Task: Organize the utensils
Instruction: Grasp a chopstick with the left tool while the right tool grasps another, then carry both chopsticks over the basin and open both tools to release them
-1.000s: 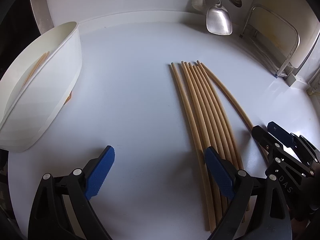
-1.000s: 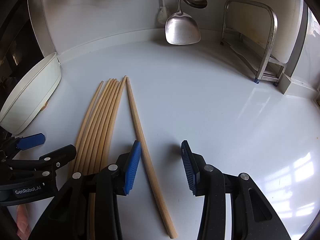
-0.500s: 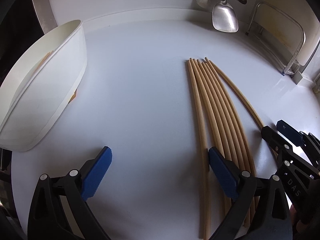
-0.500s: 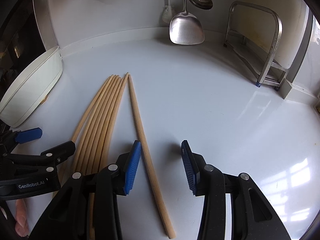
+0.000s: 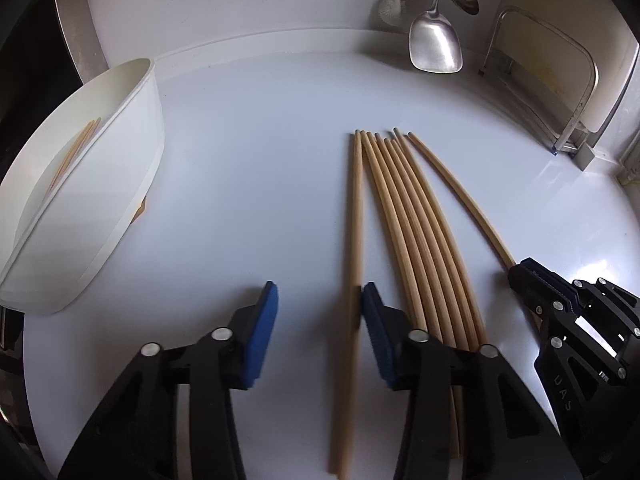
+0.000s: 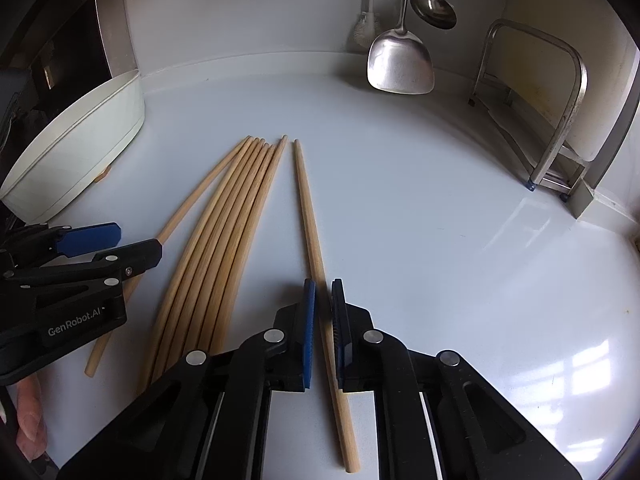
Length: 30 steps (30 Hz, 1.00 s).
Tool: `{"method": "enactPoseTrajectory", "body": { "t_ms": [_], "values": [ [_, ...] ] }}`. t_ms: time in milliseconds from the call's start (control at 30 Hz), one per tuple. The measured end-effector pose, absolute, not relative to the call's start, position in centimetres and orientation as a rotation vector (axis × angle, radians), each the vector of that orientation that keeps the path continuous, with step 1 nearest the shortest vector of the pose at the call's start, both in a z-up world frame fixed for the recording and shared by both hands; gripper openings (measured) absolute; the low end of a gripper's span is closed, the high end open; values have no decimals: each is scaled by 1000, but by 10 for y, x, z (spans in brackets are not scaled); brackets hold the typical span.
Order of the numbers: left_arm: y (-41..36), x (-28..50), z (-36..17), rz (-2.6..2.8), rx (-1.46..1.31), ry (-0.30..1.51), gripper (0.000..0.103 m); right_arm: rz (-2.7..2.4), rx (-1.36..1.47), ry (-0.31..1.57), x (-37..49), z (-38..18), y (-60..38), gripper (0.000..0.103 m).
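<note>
Several wooden chopsticks (image 5: 416, 240) lie side by side on the white counter (image 5: 248, 200). My left gripper (image 5: 318, 308) straddles the leftmost chopstick (image 5: 355, 220); its jaws are closing, the stick lies against the right pad (image 5: 374, 332) and the left pad stands clear. My right gripper (image 6: 323, 300) is shut on the rightmost chopstick (image 6: 308, 208), which lies apart from the bundle (image 6: 224, 248). Each gripper shows in the other's view: the left gripper (image 6: 132, 240) and the right gripper (image 5: 520, 272). A white oval container (image 5: 120, 160) at the left holds two chopsticks (image 5: 76, 152).
A steel spatula (image 6: 400, 64) and a ladle (image 6: 434, 10) hang on the back wall. A metal rack (image 6: 552, 120) stands at the right. The white container (image 6: 80, 152) sits near the counter's left edge. A person's finger (image 6: 30, 420) shows at lower left.
The left jaws have narrowed around the leftmost chopstick, now split from the bundle. The right jaws have gone from open to shut on the rightmost chopstick.
</note>
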<state>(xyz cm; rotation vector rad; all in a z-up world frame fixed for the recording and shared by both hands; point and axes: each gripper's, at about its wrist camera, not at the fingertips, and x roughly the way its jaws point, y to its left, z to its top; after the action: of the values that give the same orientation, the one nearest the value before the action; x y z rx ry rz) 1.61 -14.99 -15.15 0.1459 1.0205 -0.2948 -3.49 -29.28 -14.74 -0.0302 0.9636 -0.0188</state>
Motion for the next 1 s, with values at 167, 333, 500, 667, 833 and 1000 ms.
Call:
{"method": "enactPoseTrajectory", "body": {
  "t_ms": [167, 333, 500, 667, 833, 1000],
  "values": [
    [-158, 8, -149, -335, 176, 1021, 7, -10, 1, 975, -35, -146, -293, 6],
    [-155, 9, -146, -350, 140, 1062, 7, 7, 58, 1012, -36, -142, -296, 6],
    [-152, 6, -119, -358, 139, 1030, 7, 18, 103, 1012, -36, -123, -299, 6],
    [-139, 8, -86, -327, 128, 1014, 7, 44, 98, 970, -31, -89, -293, 6],
    [-108, 13, -47, -294, 96, 968, 7, 87, 56, 944, -19, -56, -268, 6],
    [-60, 34, -32, -261, 80, 970, 7, 118, 22, 916, 2, -31, -222, 6]
  ]
}}
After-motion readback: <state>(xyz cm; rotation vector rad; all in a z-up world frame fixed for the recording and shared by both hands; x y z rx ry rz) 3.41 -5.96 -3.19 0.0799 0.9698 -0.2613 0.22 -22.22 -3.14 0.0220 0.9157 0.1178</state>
